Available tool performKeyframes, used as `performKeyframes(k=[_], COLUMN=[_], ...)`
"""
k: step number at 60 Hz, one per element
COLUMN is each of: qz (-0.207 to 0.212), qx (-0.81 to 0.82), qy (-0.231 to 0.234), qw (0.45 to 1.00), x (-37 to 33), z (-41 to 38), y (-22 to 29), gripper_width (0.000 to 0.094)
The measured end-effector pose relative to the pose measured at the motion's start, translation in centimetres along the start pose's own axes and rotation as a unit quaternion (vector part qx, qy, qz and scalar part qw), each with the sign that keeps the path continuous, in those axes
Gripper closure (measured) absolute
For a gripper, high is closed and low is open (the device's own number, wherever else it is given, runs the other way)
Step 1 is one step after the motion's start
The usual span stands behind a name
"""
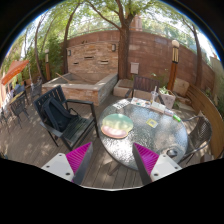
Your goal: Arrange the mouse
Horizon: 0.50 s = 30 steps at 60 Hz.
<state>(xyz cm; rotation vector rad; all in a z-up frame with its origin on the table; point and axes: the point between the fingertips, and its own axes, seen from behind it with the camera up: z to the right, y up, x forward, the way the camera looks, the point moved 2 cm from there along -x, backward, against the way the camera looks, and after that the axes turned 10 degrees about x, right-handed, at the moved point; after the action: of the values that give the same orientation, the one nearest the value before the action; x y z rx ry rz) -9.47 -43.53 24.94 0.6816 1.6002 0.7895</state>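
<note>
My gripper (112, 160) is held above a wooden deck, with its fingers wide apart and nothing between them. The magenta pads (79, 158) show at either side. Ahead and slightly to the right stands a round glass-topped table (140, 145). On it lie a pale round plate (116, 125) and several small items that are too small to identify. A small dark thing (173, 153) at the table's near right edge may be the mouse; I cannot tell.
A dark chair (80, 128) holding a black bag (55, 108) stands left of the table. More chairs ring the table's far side (145, 88). A stone planter (85, 85), a brick wall (150, 55) and a tree trunk (123, 40) lie beyond.
</note>
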Motion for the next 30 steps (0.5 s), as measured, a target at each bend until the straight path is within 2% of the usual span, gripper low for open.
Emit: performKeyframes(k=[8, 15, 23, 30], qz=[-0.015, -0.037, -0.058, -0.05], qx=[0.016, 0.035, 0.054, 0.072], qy=[-0.013, -0.034, -0.069, -0.099], qw=[1.0, 0.998, 0.994, 0.991], x=[-1.2, -0.1, 1.7, 4.4], z=[2.6, 6.6, 14.1, 21.5], y=[-0.6, -4.5, -8.7, -10.7], gripper_width=[0.0115, 0.0116, 0.0115, 0.0113])
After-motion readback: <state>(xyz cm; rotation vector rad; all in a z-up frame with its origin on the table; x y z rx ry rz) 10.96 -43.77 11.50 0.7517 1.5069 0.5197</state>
